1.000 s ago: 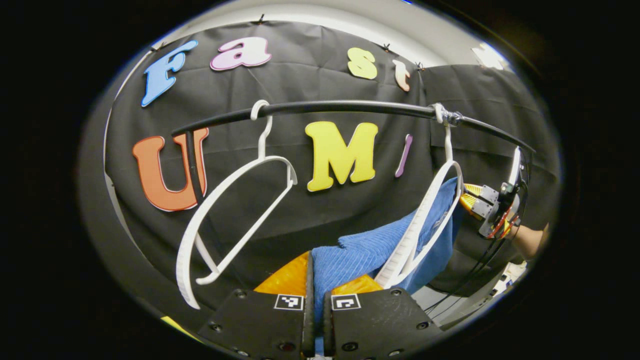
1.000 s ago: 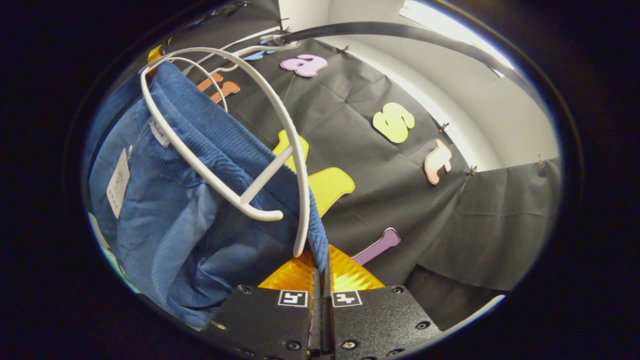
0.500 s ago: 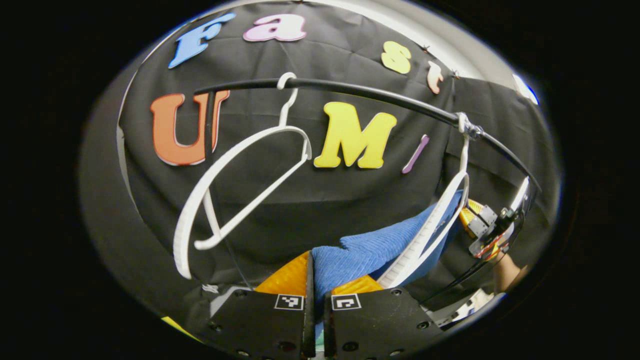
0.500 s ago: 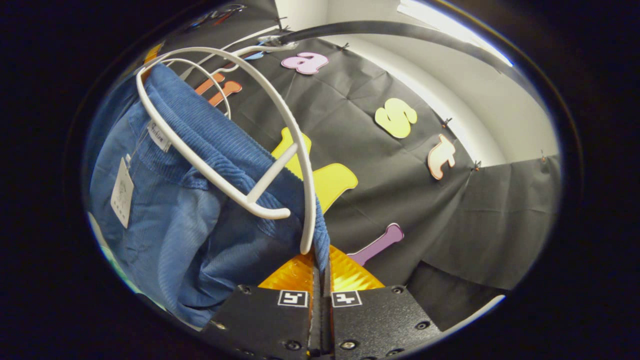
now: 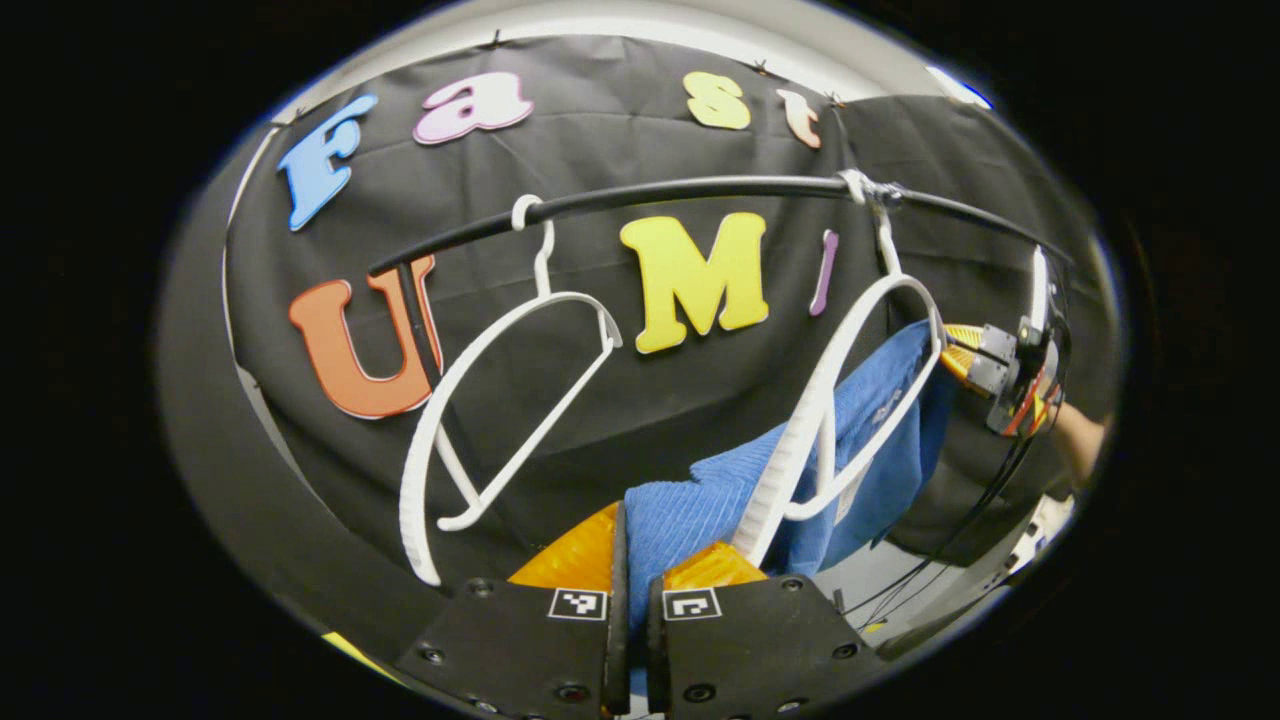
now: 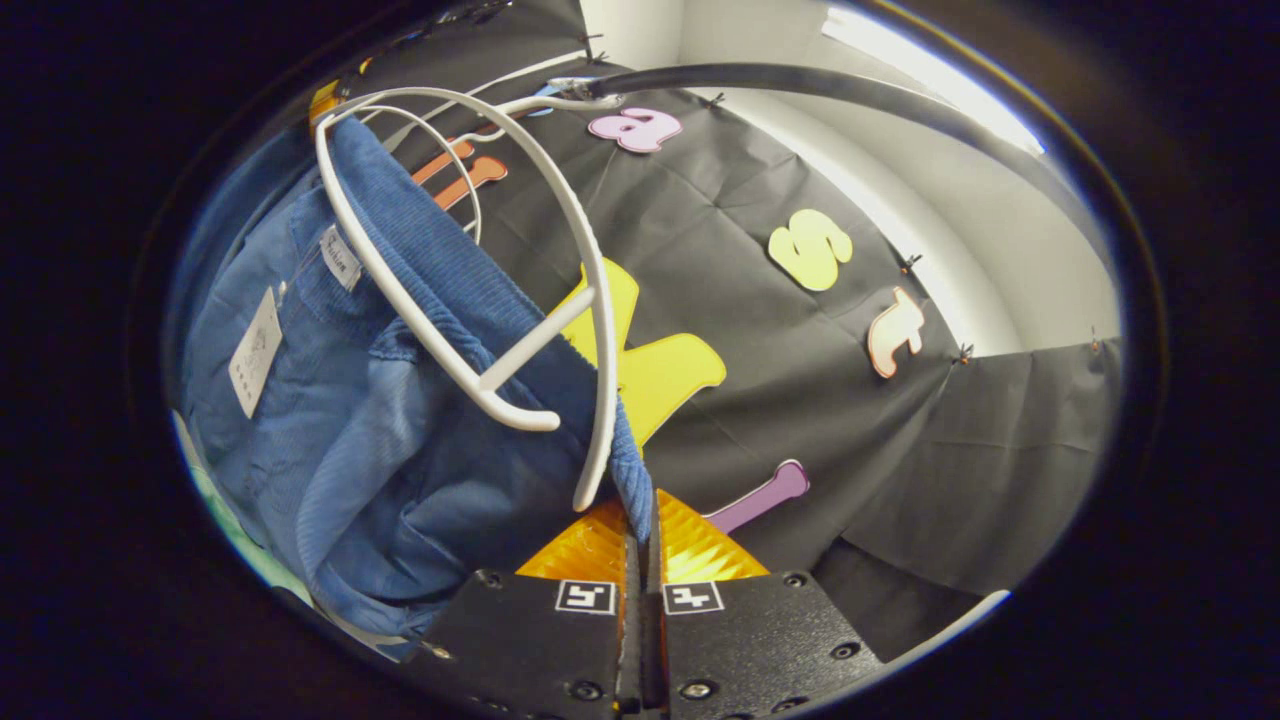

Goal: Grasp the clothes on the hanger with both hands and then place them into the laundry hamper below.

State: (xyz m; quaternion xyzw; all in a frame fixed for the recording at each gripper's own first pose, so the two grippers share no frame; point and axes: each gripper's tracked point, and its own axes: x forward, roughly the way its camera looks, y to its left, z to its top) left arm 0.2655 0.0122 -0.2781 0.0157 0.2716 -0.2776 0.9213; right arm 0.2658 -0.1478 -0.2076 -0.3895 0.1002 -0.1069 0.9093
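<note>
Blue ribbed cloth, a corduroy-like garment, is pinched at its near edge between the two fingers of the left gripper, which are closed almost fully with only the fabric's thickness between them. From there the garment stretches up and to the right, draped over a white plastic hanger that hangs by its hook from a black rail. At the far right of the left gripper view, the right gripper reaches in level from the side, a person's hand behind it, its tips at the garment's far edge.

In the right gripper view, that gripper's own fingers are pressed together on a narrow fold of the garment, close under the hanger's curved arm end. The cloth hangs in soft, loose folds to the left, with a small sewn label and a pale paper tag showing inside.

A second white hanger, bare and smooth, hangs farther left on the same rail, well apart from the first.
</note>
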